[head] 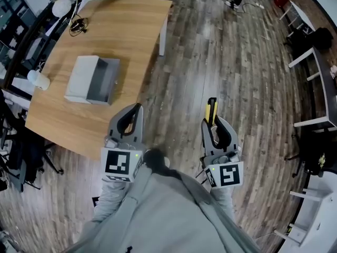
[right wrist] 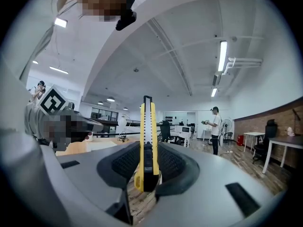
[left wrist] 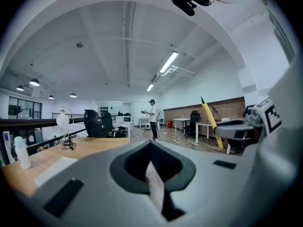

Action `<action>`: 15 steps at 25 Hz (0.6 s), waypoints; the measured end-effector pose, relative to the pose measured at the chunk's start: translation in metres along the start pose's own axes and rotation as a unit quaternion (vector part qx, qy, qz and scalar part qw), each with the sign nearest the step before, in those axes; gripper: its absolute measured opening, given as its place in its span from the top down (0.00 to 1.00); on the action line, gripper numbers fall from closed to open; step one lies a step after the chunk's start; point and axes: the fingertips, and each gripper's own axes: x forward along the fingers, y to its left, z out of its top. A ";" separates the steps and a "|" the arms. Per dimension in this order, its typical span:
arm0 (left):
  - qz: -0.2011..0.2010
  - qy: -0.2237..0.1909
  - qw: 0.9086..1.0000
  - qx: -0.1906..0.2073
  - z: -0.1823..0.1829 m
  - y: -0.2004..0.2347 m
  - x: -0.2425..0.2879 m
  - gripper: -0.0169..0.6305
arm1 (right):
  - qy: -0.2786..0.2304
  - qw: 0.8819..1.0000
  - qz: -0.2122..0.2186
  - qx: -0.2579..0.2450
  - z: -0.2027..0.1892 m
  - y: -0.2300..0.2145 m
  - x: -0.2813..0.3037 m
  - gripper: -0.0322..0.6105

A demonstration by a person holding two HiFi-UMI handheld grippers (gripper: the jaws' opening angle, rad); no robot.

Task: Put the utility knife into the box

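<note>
My right gripper [head: 213, 121] is shut on a yellow utility knife [head: 211, 111], which sticks up past the jaw tips. In the right gripper view the utility knife [right wrist: 147, 141] stands upright between the pads. My left gripper [head: 138, 108] is shut with nothing in it. Both are held over the wooden floor, in front of the person's grey sleeves. The grey box [head: 108, 82] lies open on the wooden table [head: 121, 30], ahead and left of the left gripper. The left gripper view shows the utility knife [left wrist: 210, 124] off to the right.
A white bottle [head: 38, 79] stands at the table's left edge, with a white lamp [head: 61, 7] and cables at its far corner. White desks [head: 310, 62] line the right side. A person [left wrist: 152, 119] stands far off across the room.
</note>
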 end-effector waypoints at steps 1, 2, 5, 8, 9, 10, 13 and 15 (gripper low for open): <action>0.001 0.001 1.000 0.001 -0.001 0.000 0.002 0.95 | -0.001 1.000 0.000 -0.001 -0.002 -0.002 0.001 0.75; 0.002 0.003 1.000 0.001 -0.002 0.000 0.005 0.95 | 0.000 1.000 0.000 -0.002 -0.004 -0.004 0.003 0.75; 0.006 0.004 1.000 0.000 -0.004 0.003 0.020 0.95 | 0.002 1.000 0.003 -0.004 -0.010 -0.012 0.015 0.75; 0.004 0.000 1.000 0.000 -0.003 0.007 0.047 0.95 | 0.003 1.000 0.003 -0.008 -0.014 -0.026 0.035 0.75; 0.002 0.000 1.000 -0.001 -0.004 0.010 0.058 0.95 | 0.003 1.000 0.003 -0.009 -0.016 -0.032 0.043 0.75; 0.001 0.000 1.000 -0.002 -0.004 0.012 0.070 0.95 | 0.004 1.000 0.001 -0.009 -0.017 -0.038 0.053 0.75; 0.000 0.006 1.000 -0.004 -0.004 0.025 0.107 0.95 | 0.007 1.000 -0.002 -0.007 -0.015 -0.058 0.087 0.75; -0.001 0.006 1.000 -0.006 0.000 0.037 0.132 0.95 | 0.007 1.000 -0.002 -0.006 -0.011 -0.070 0.113 0.75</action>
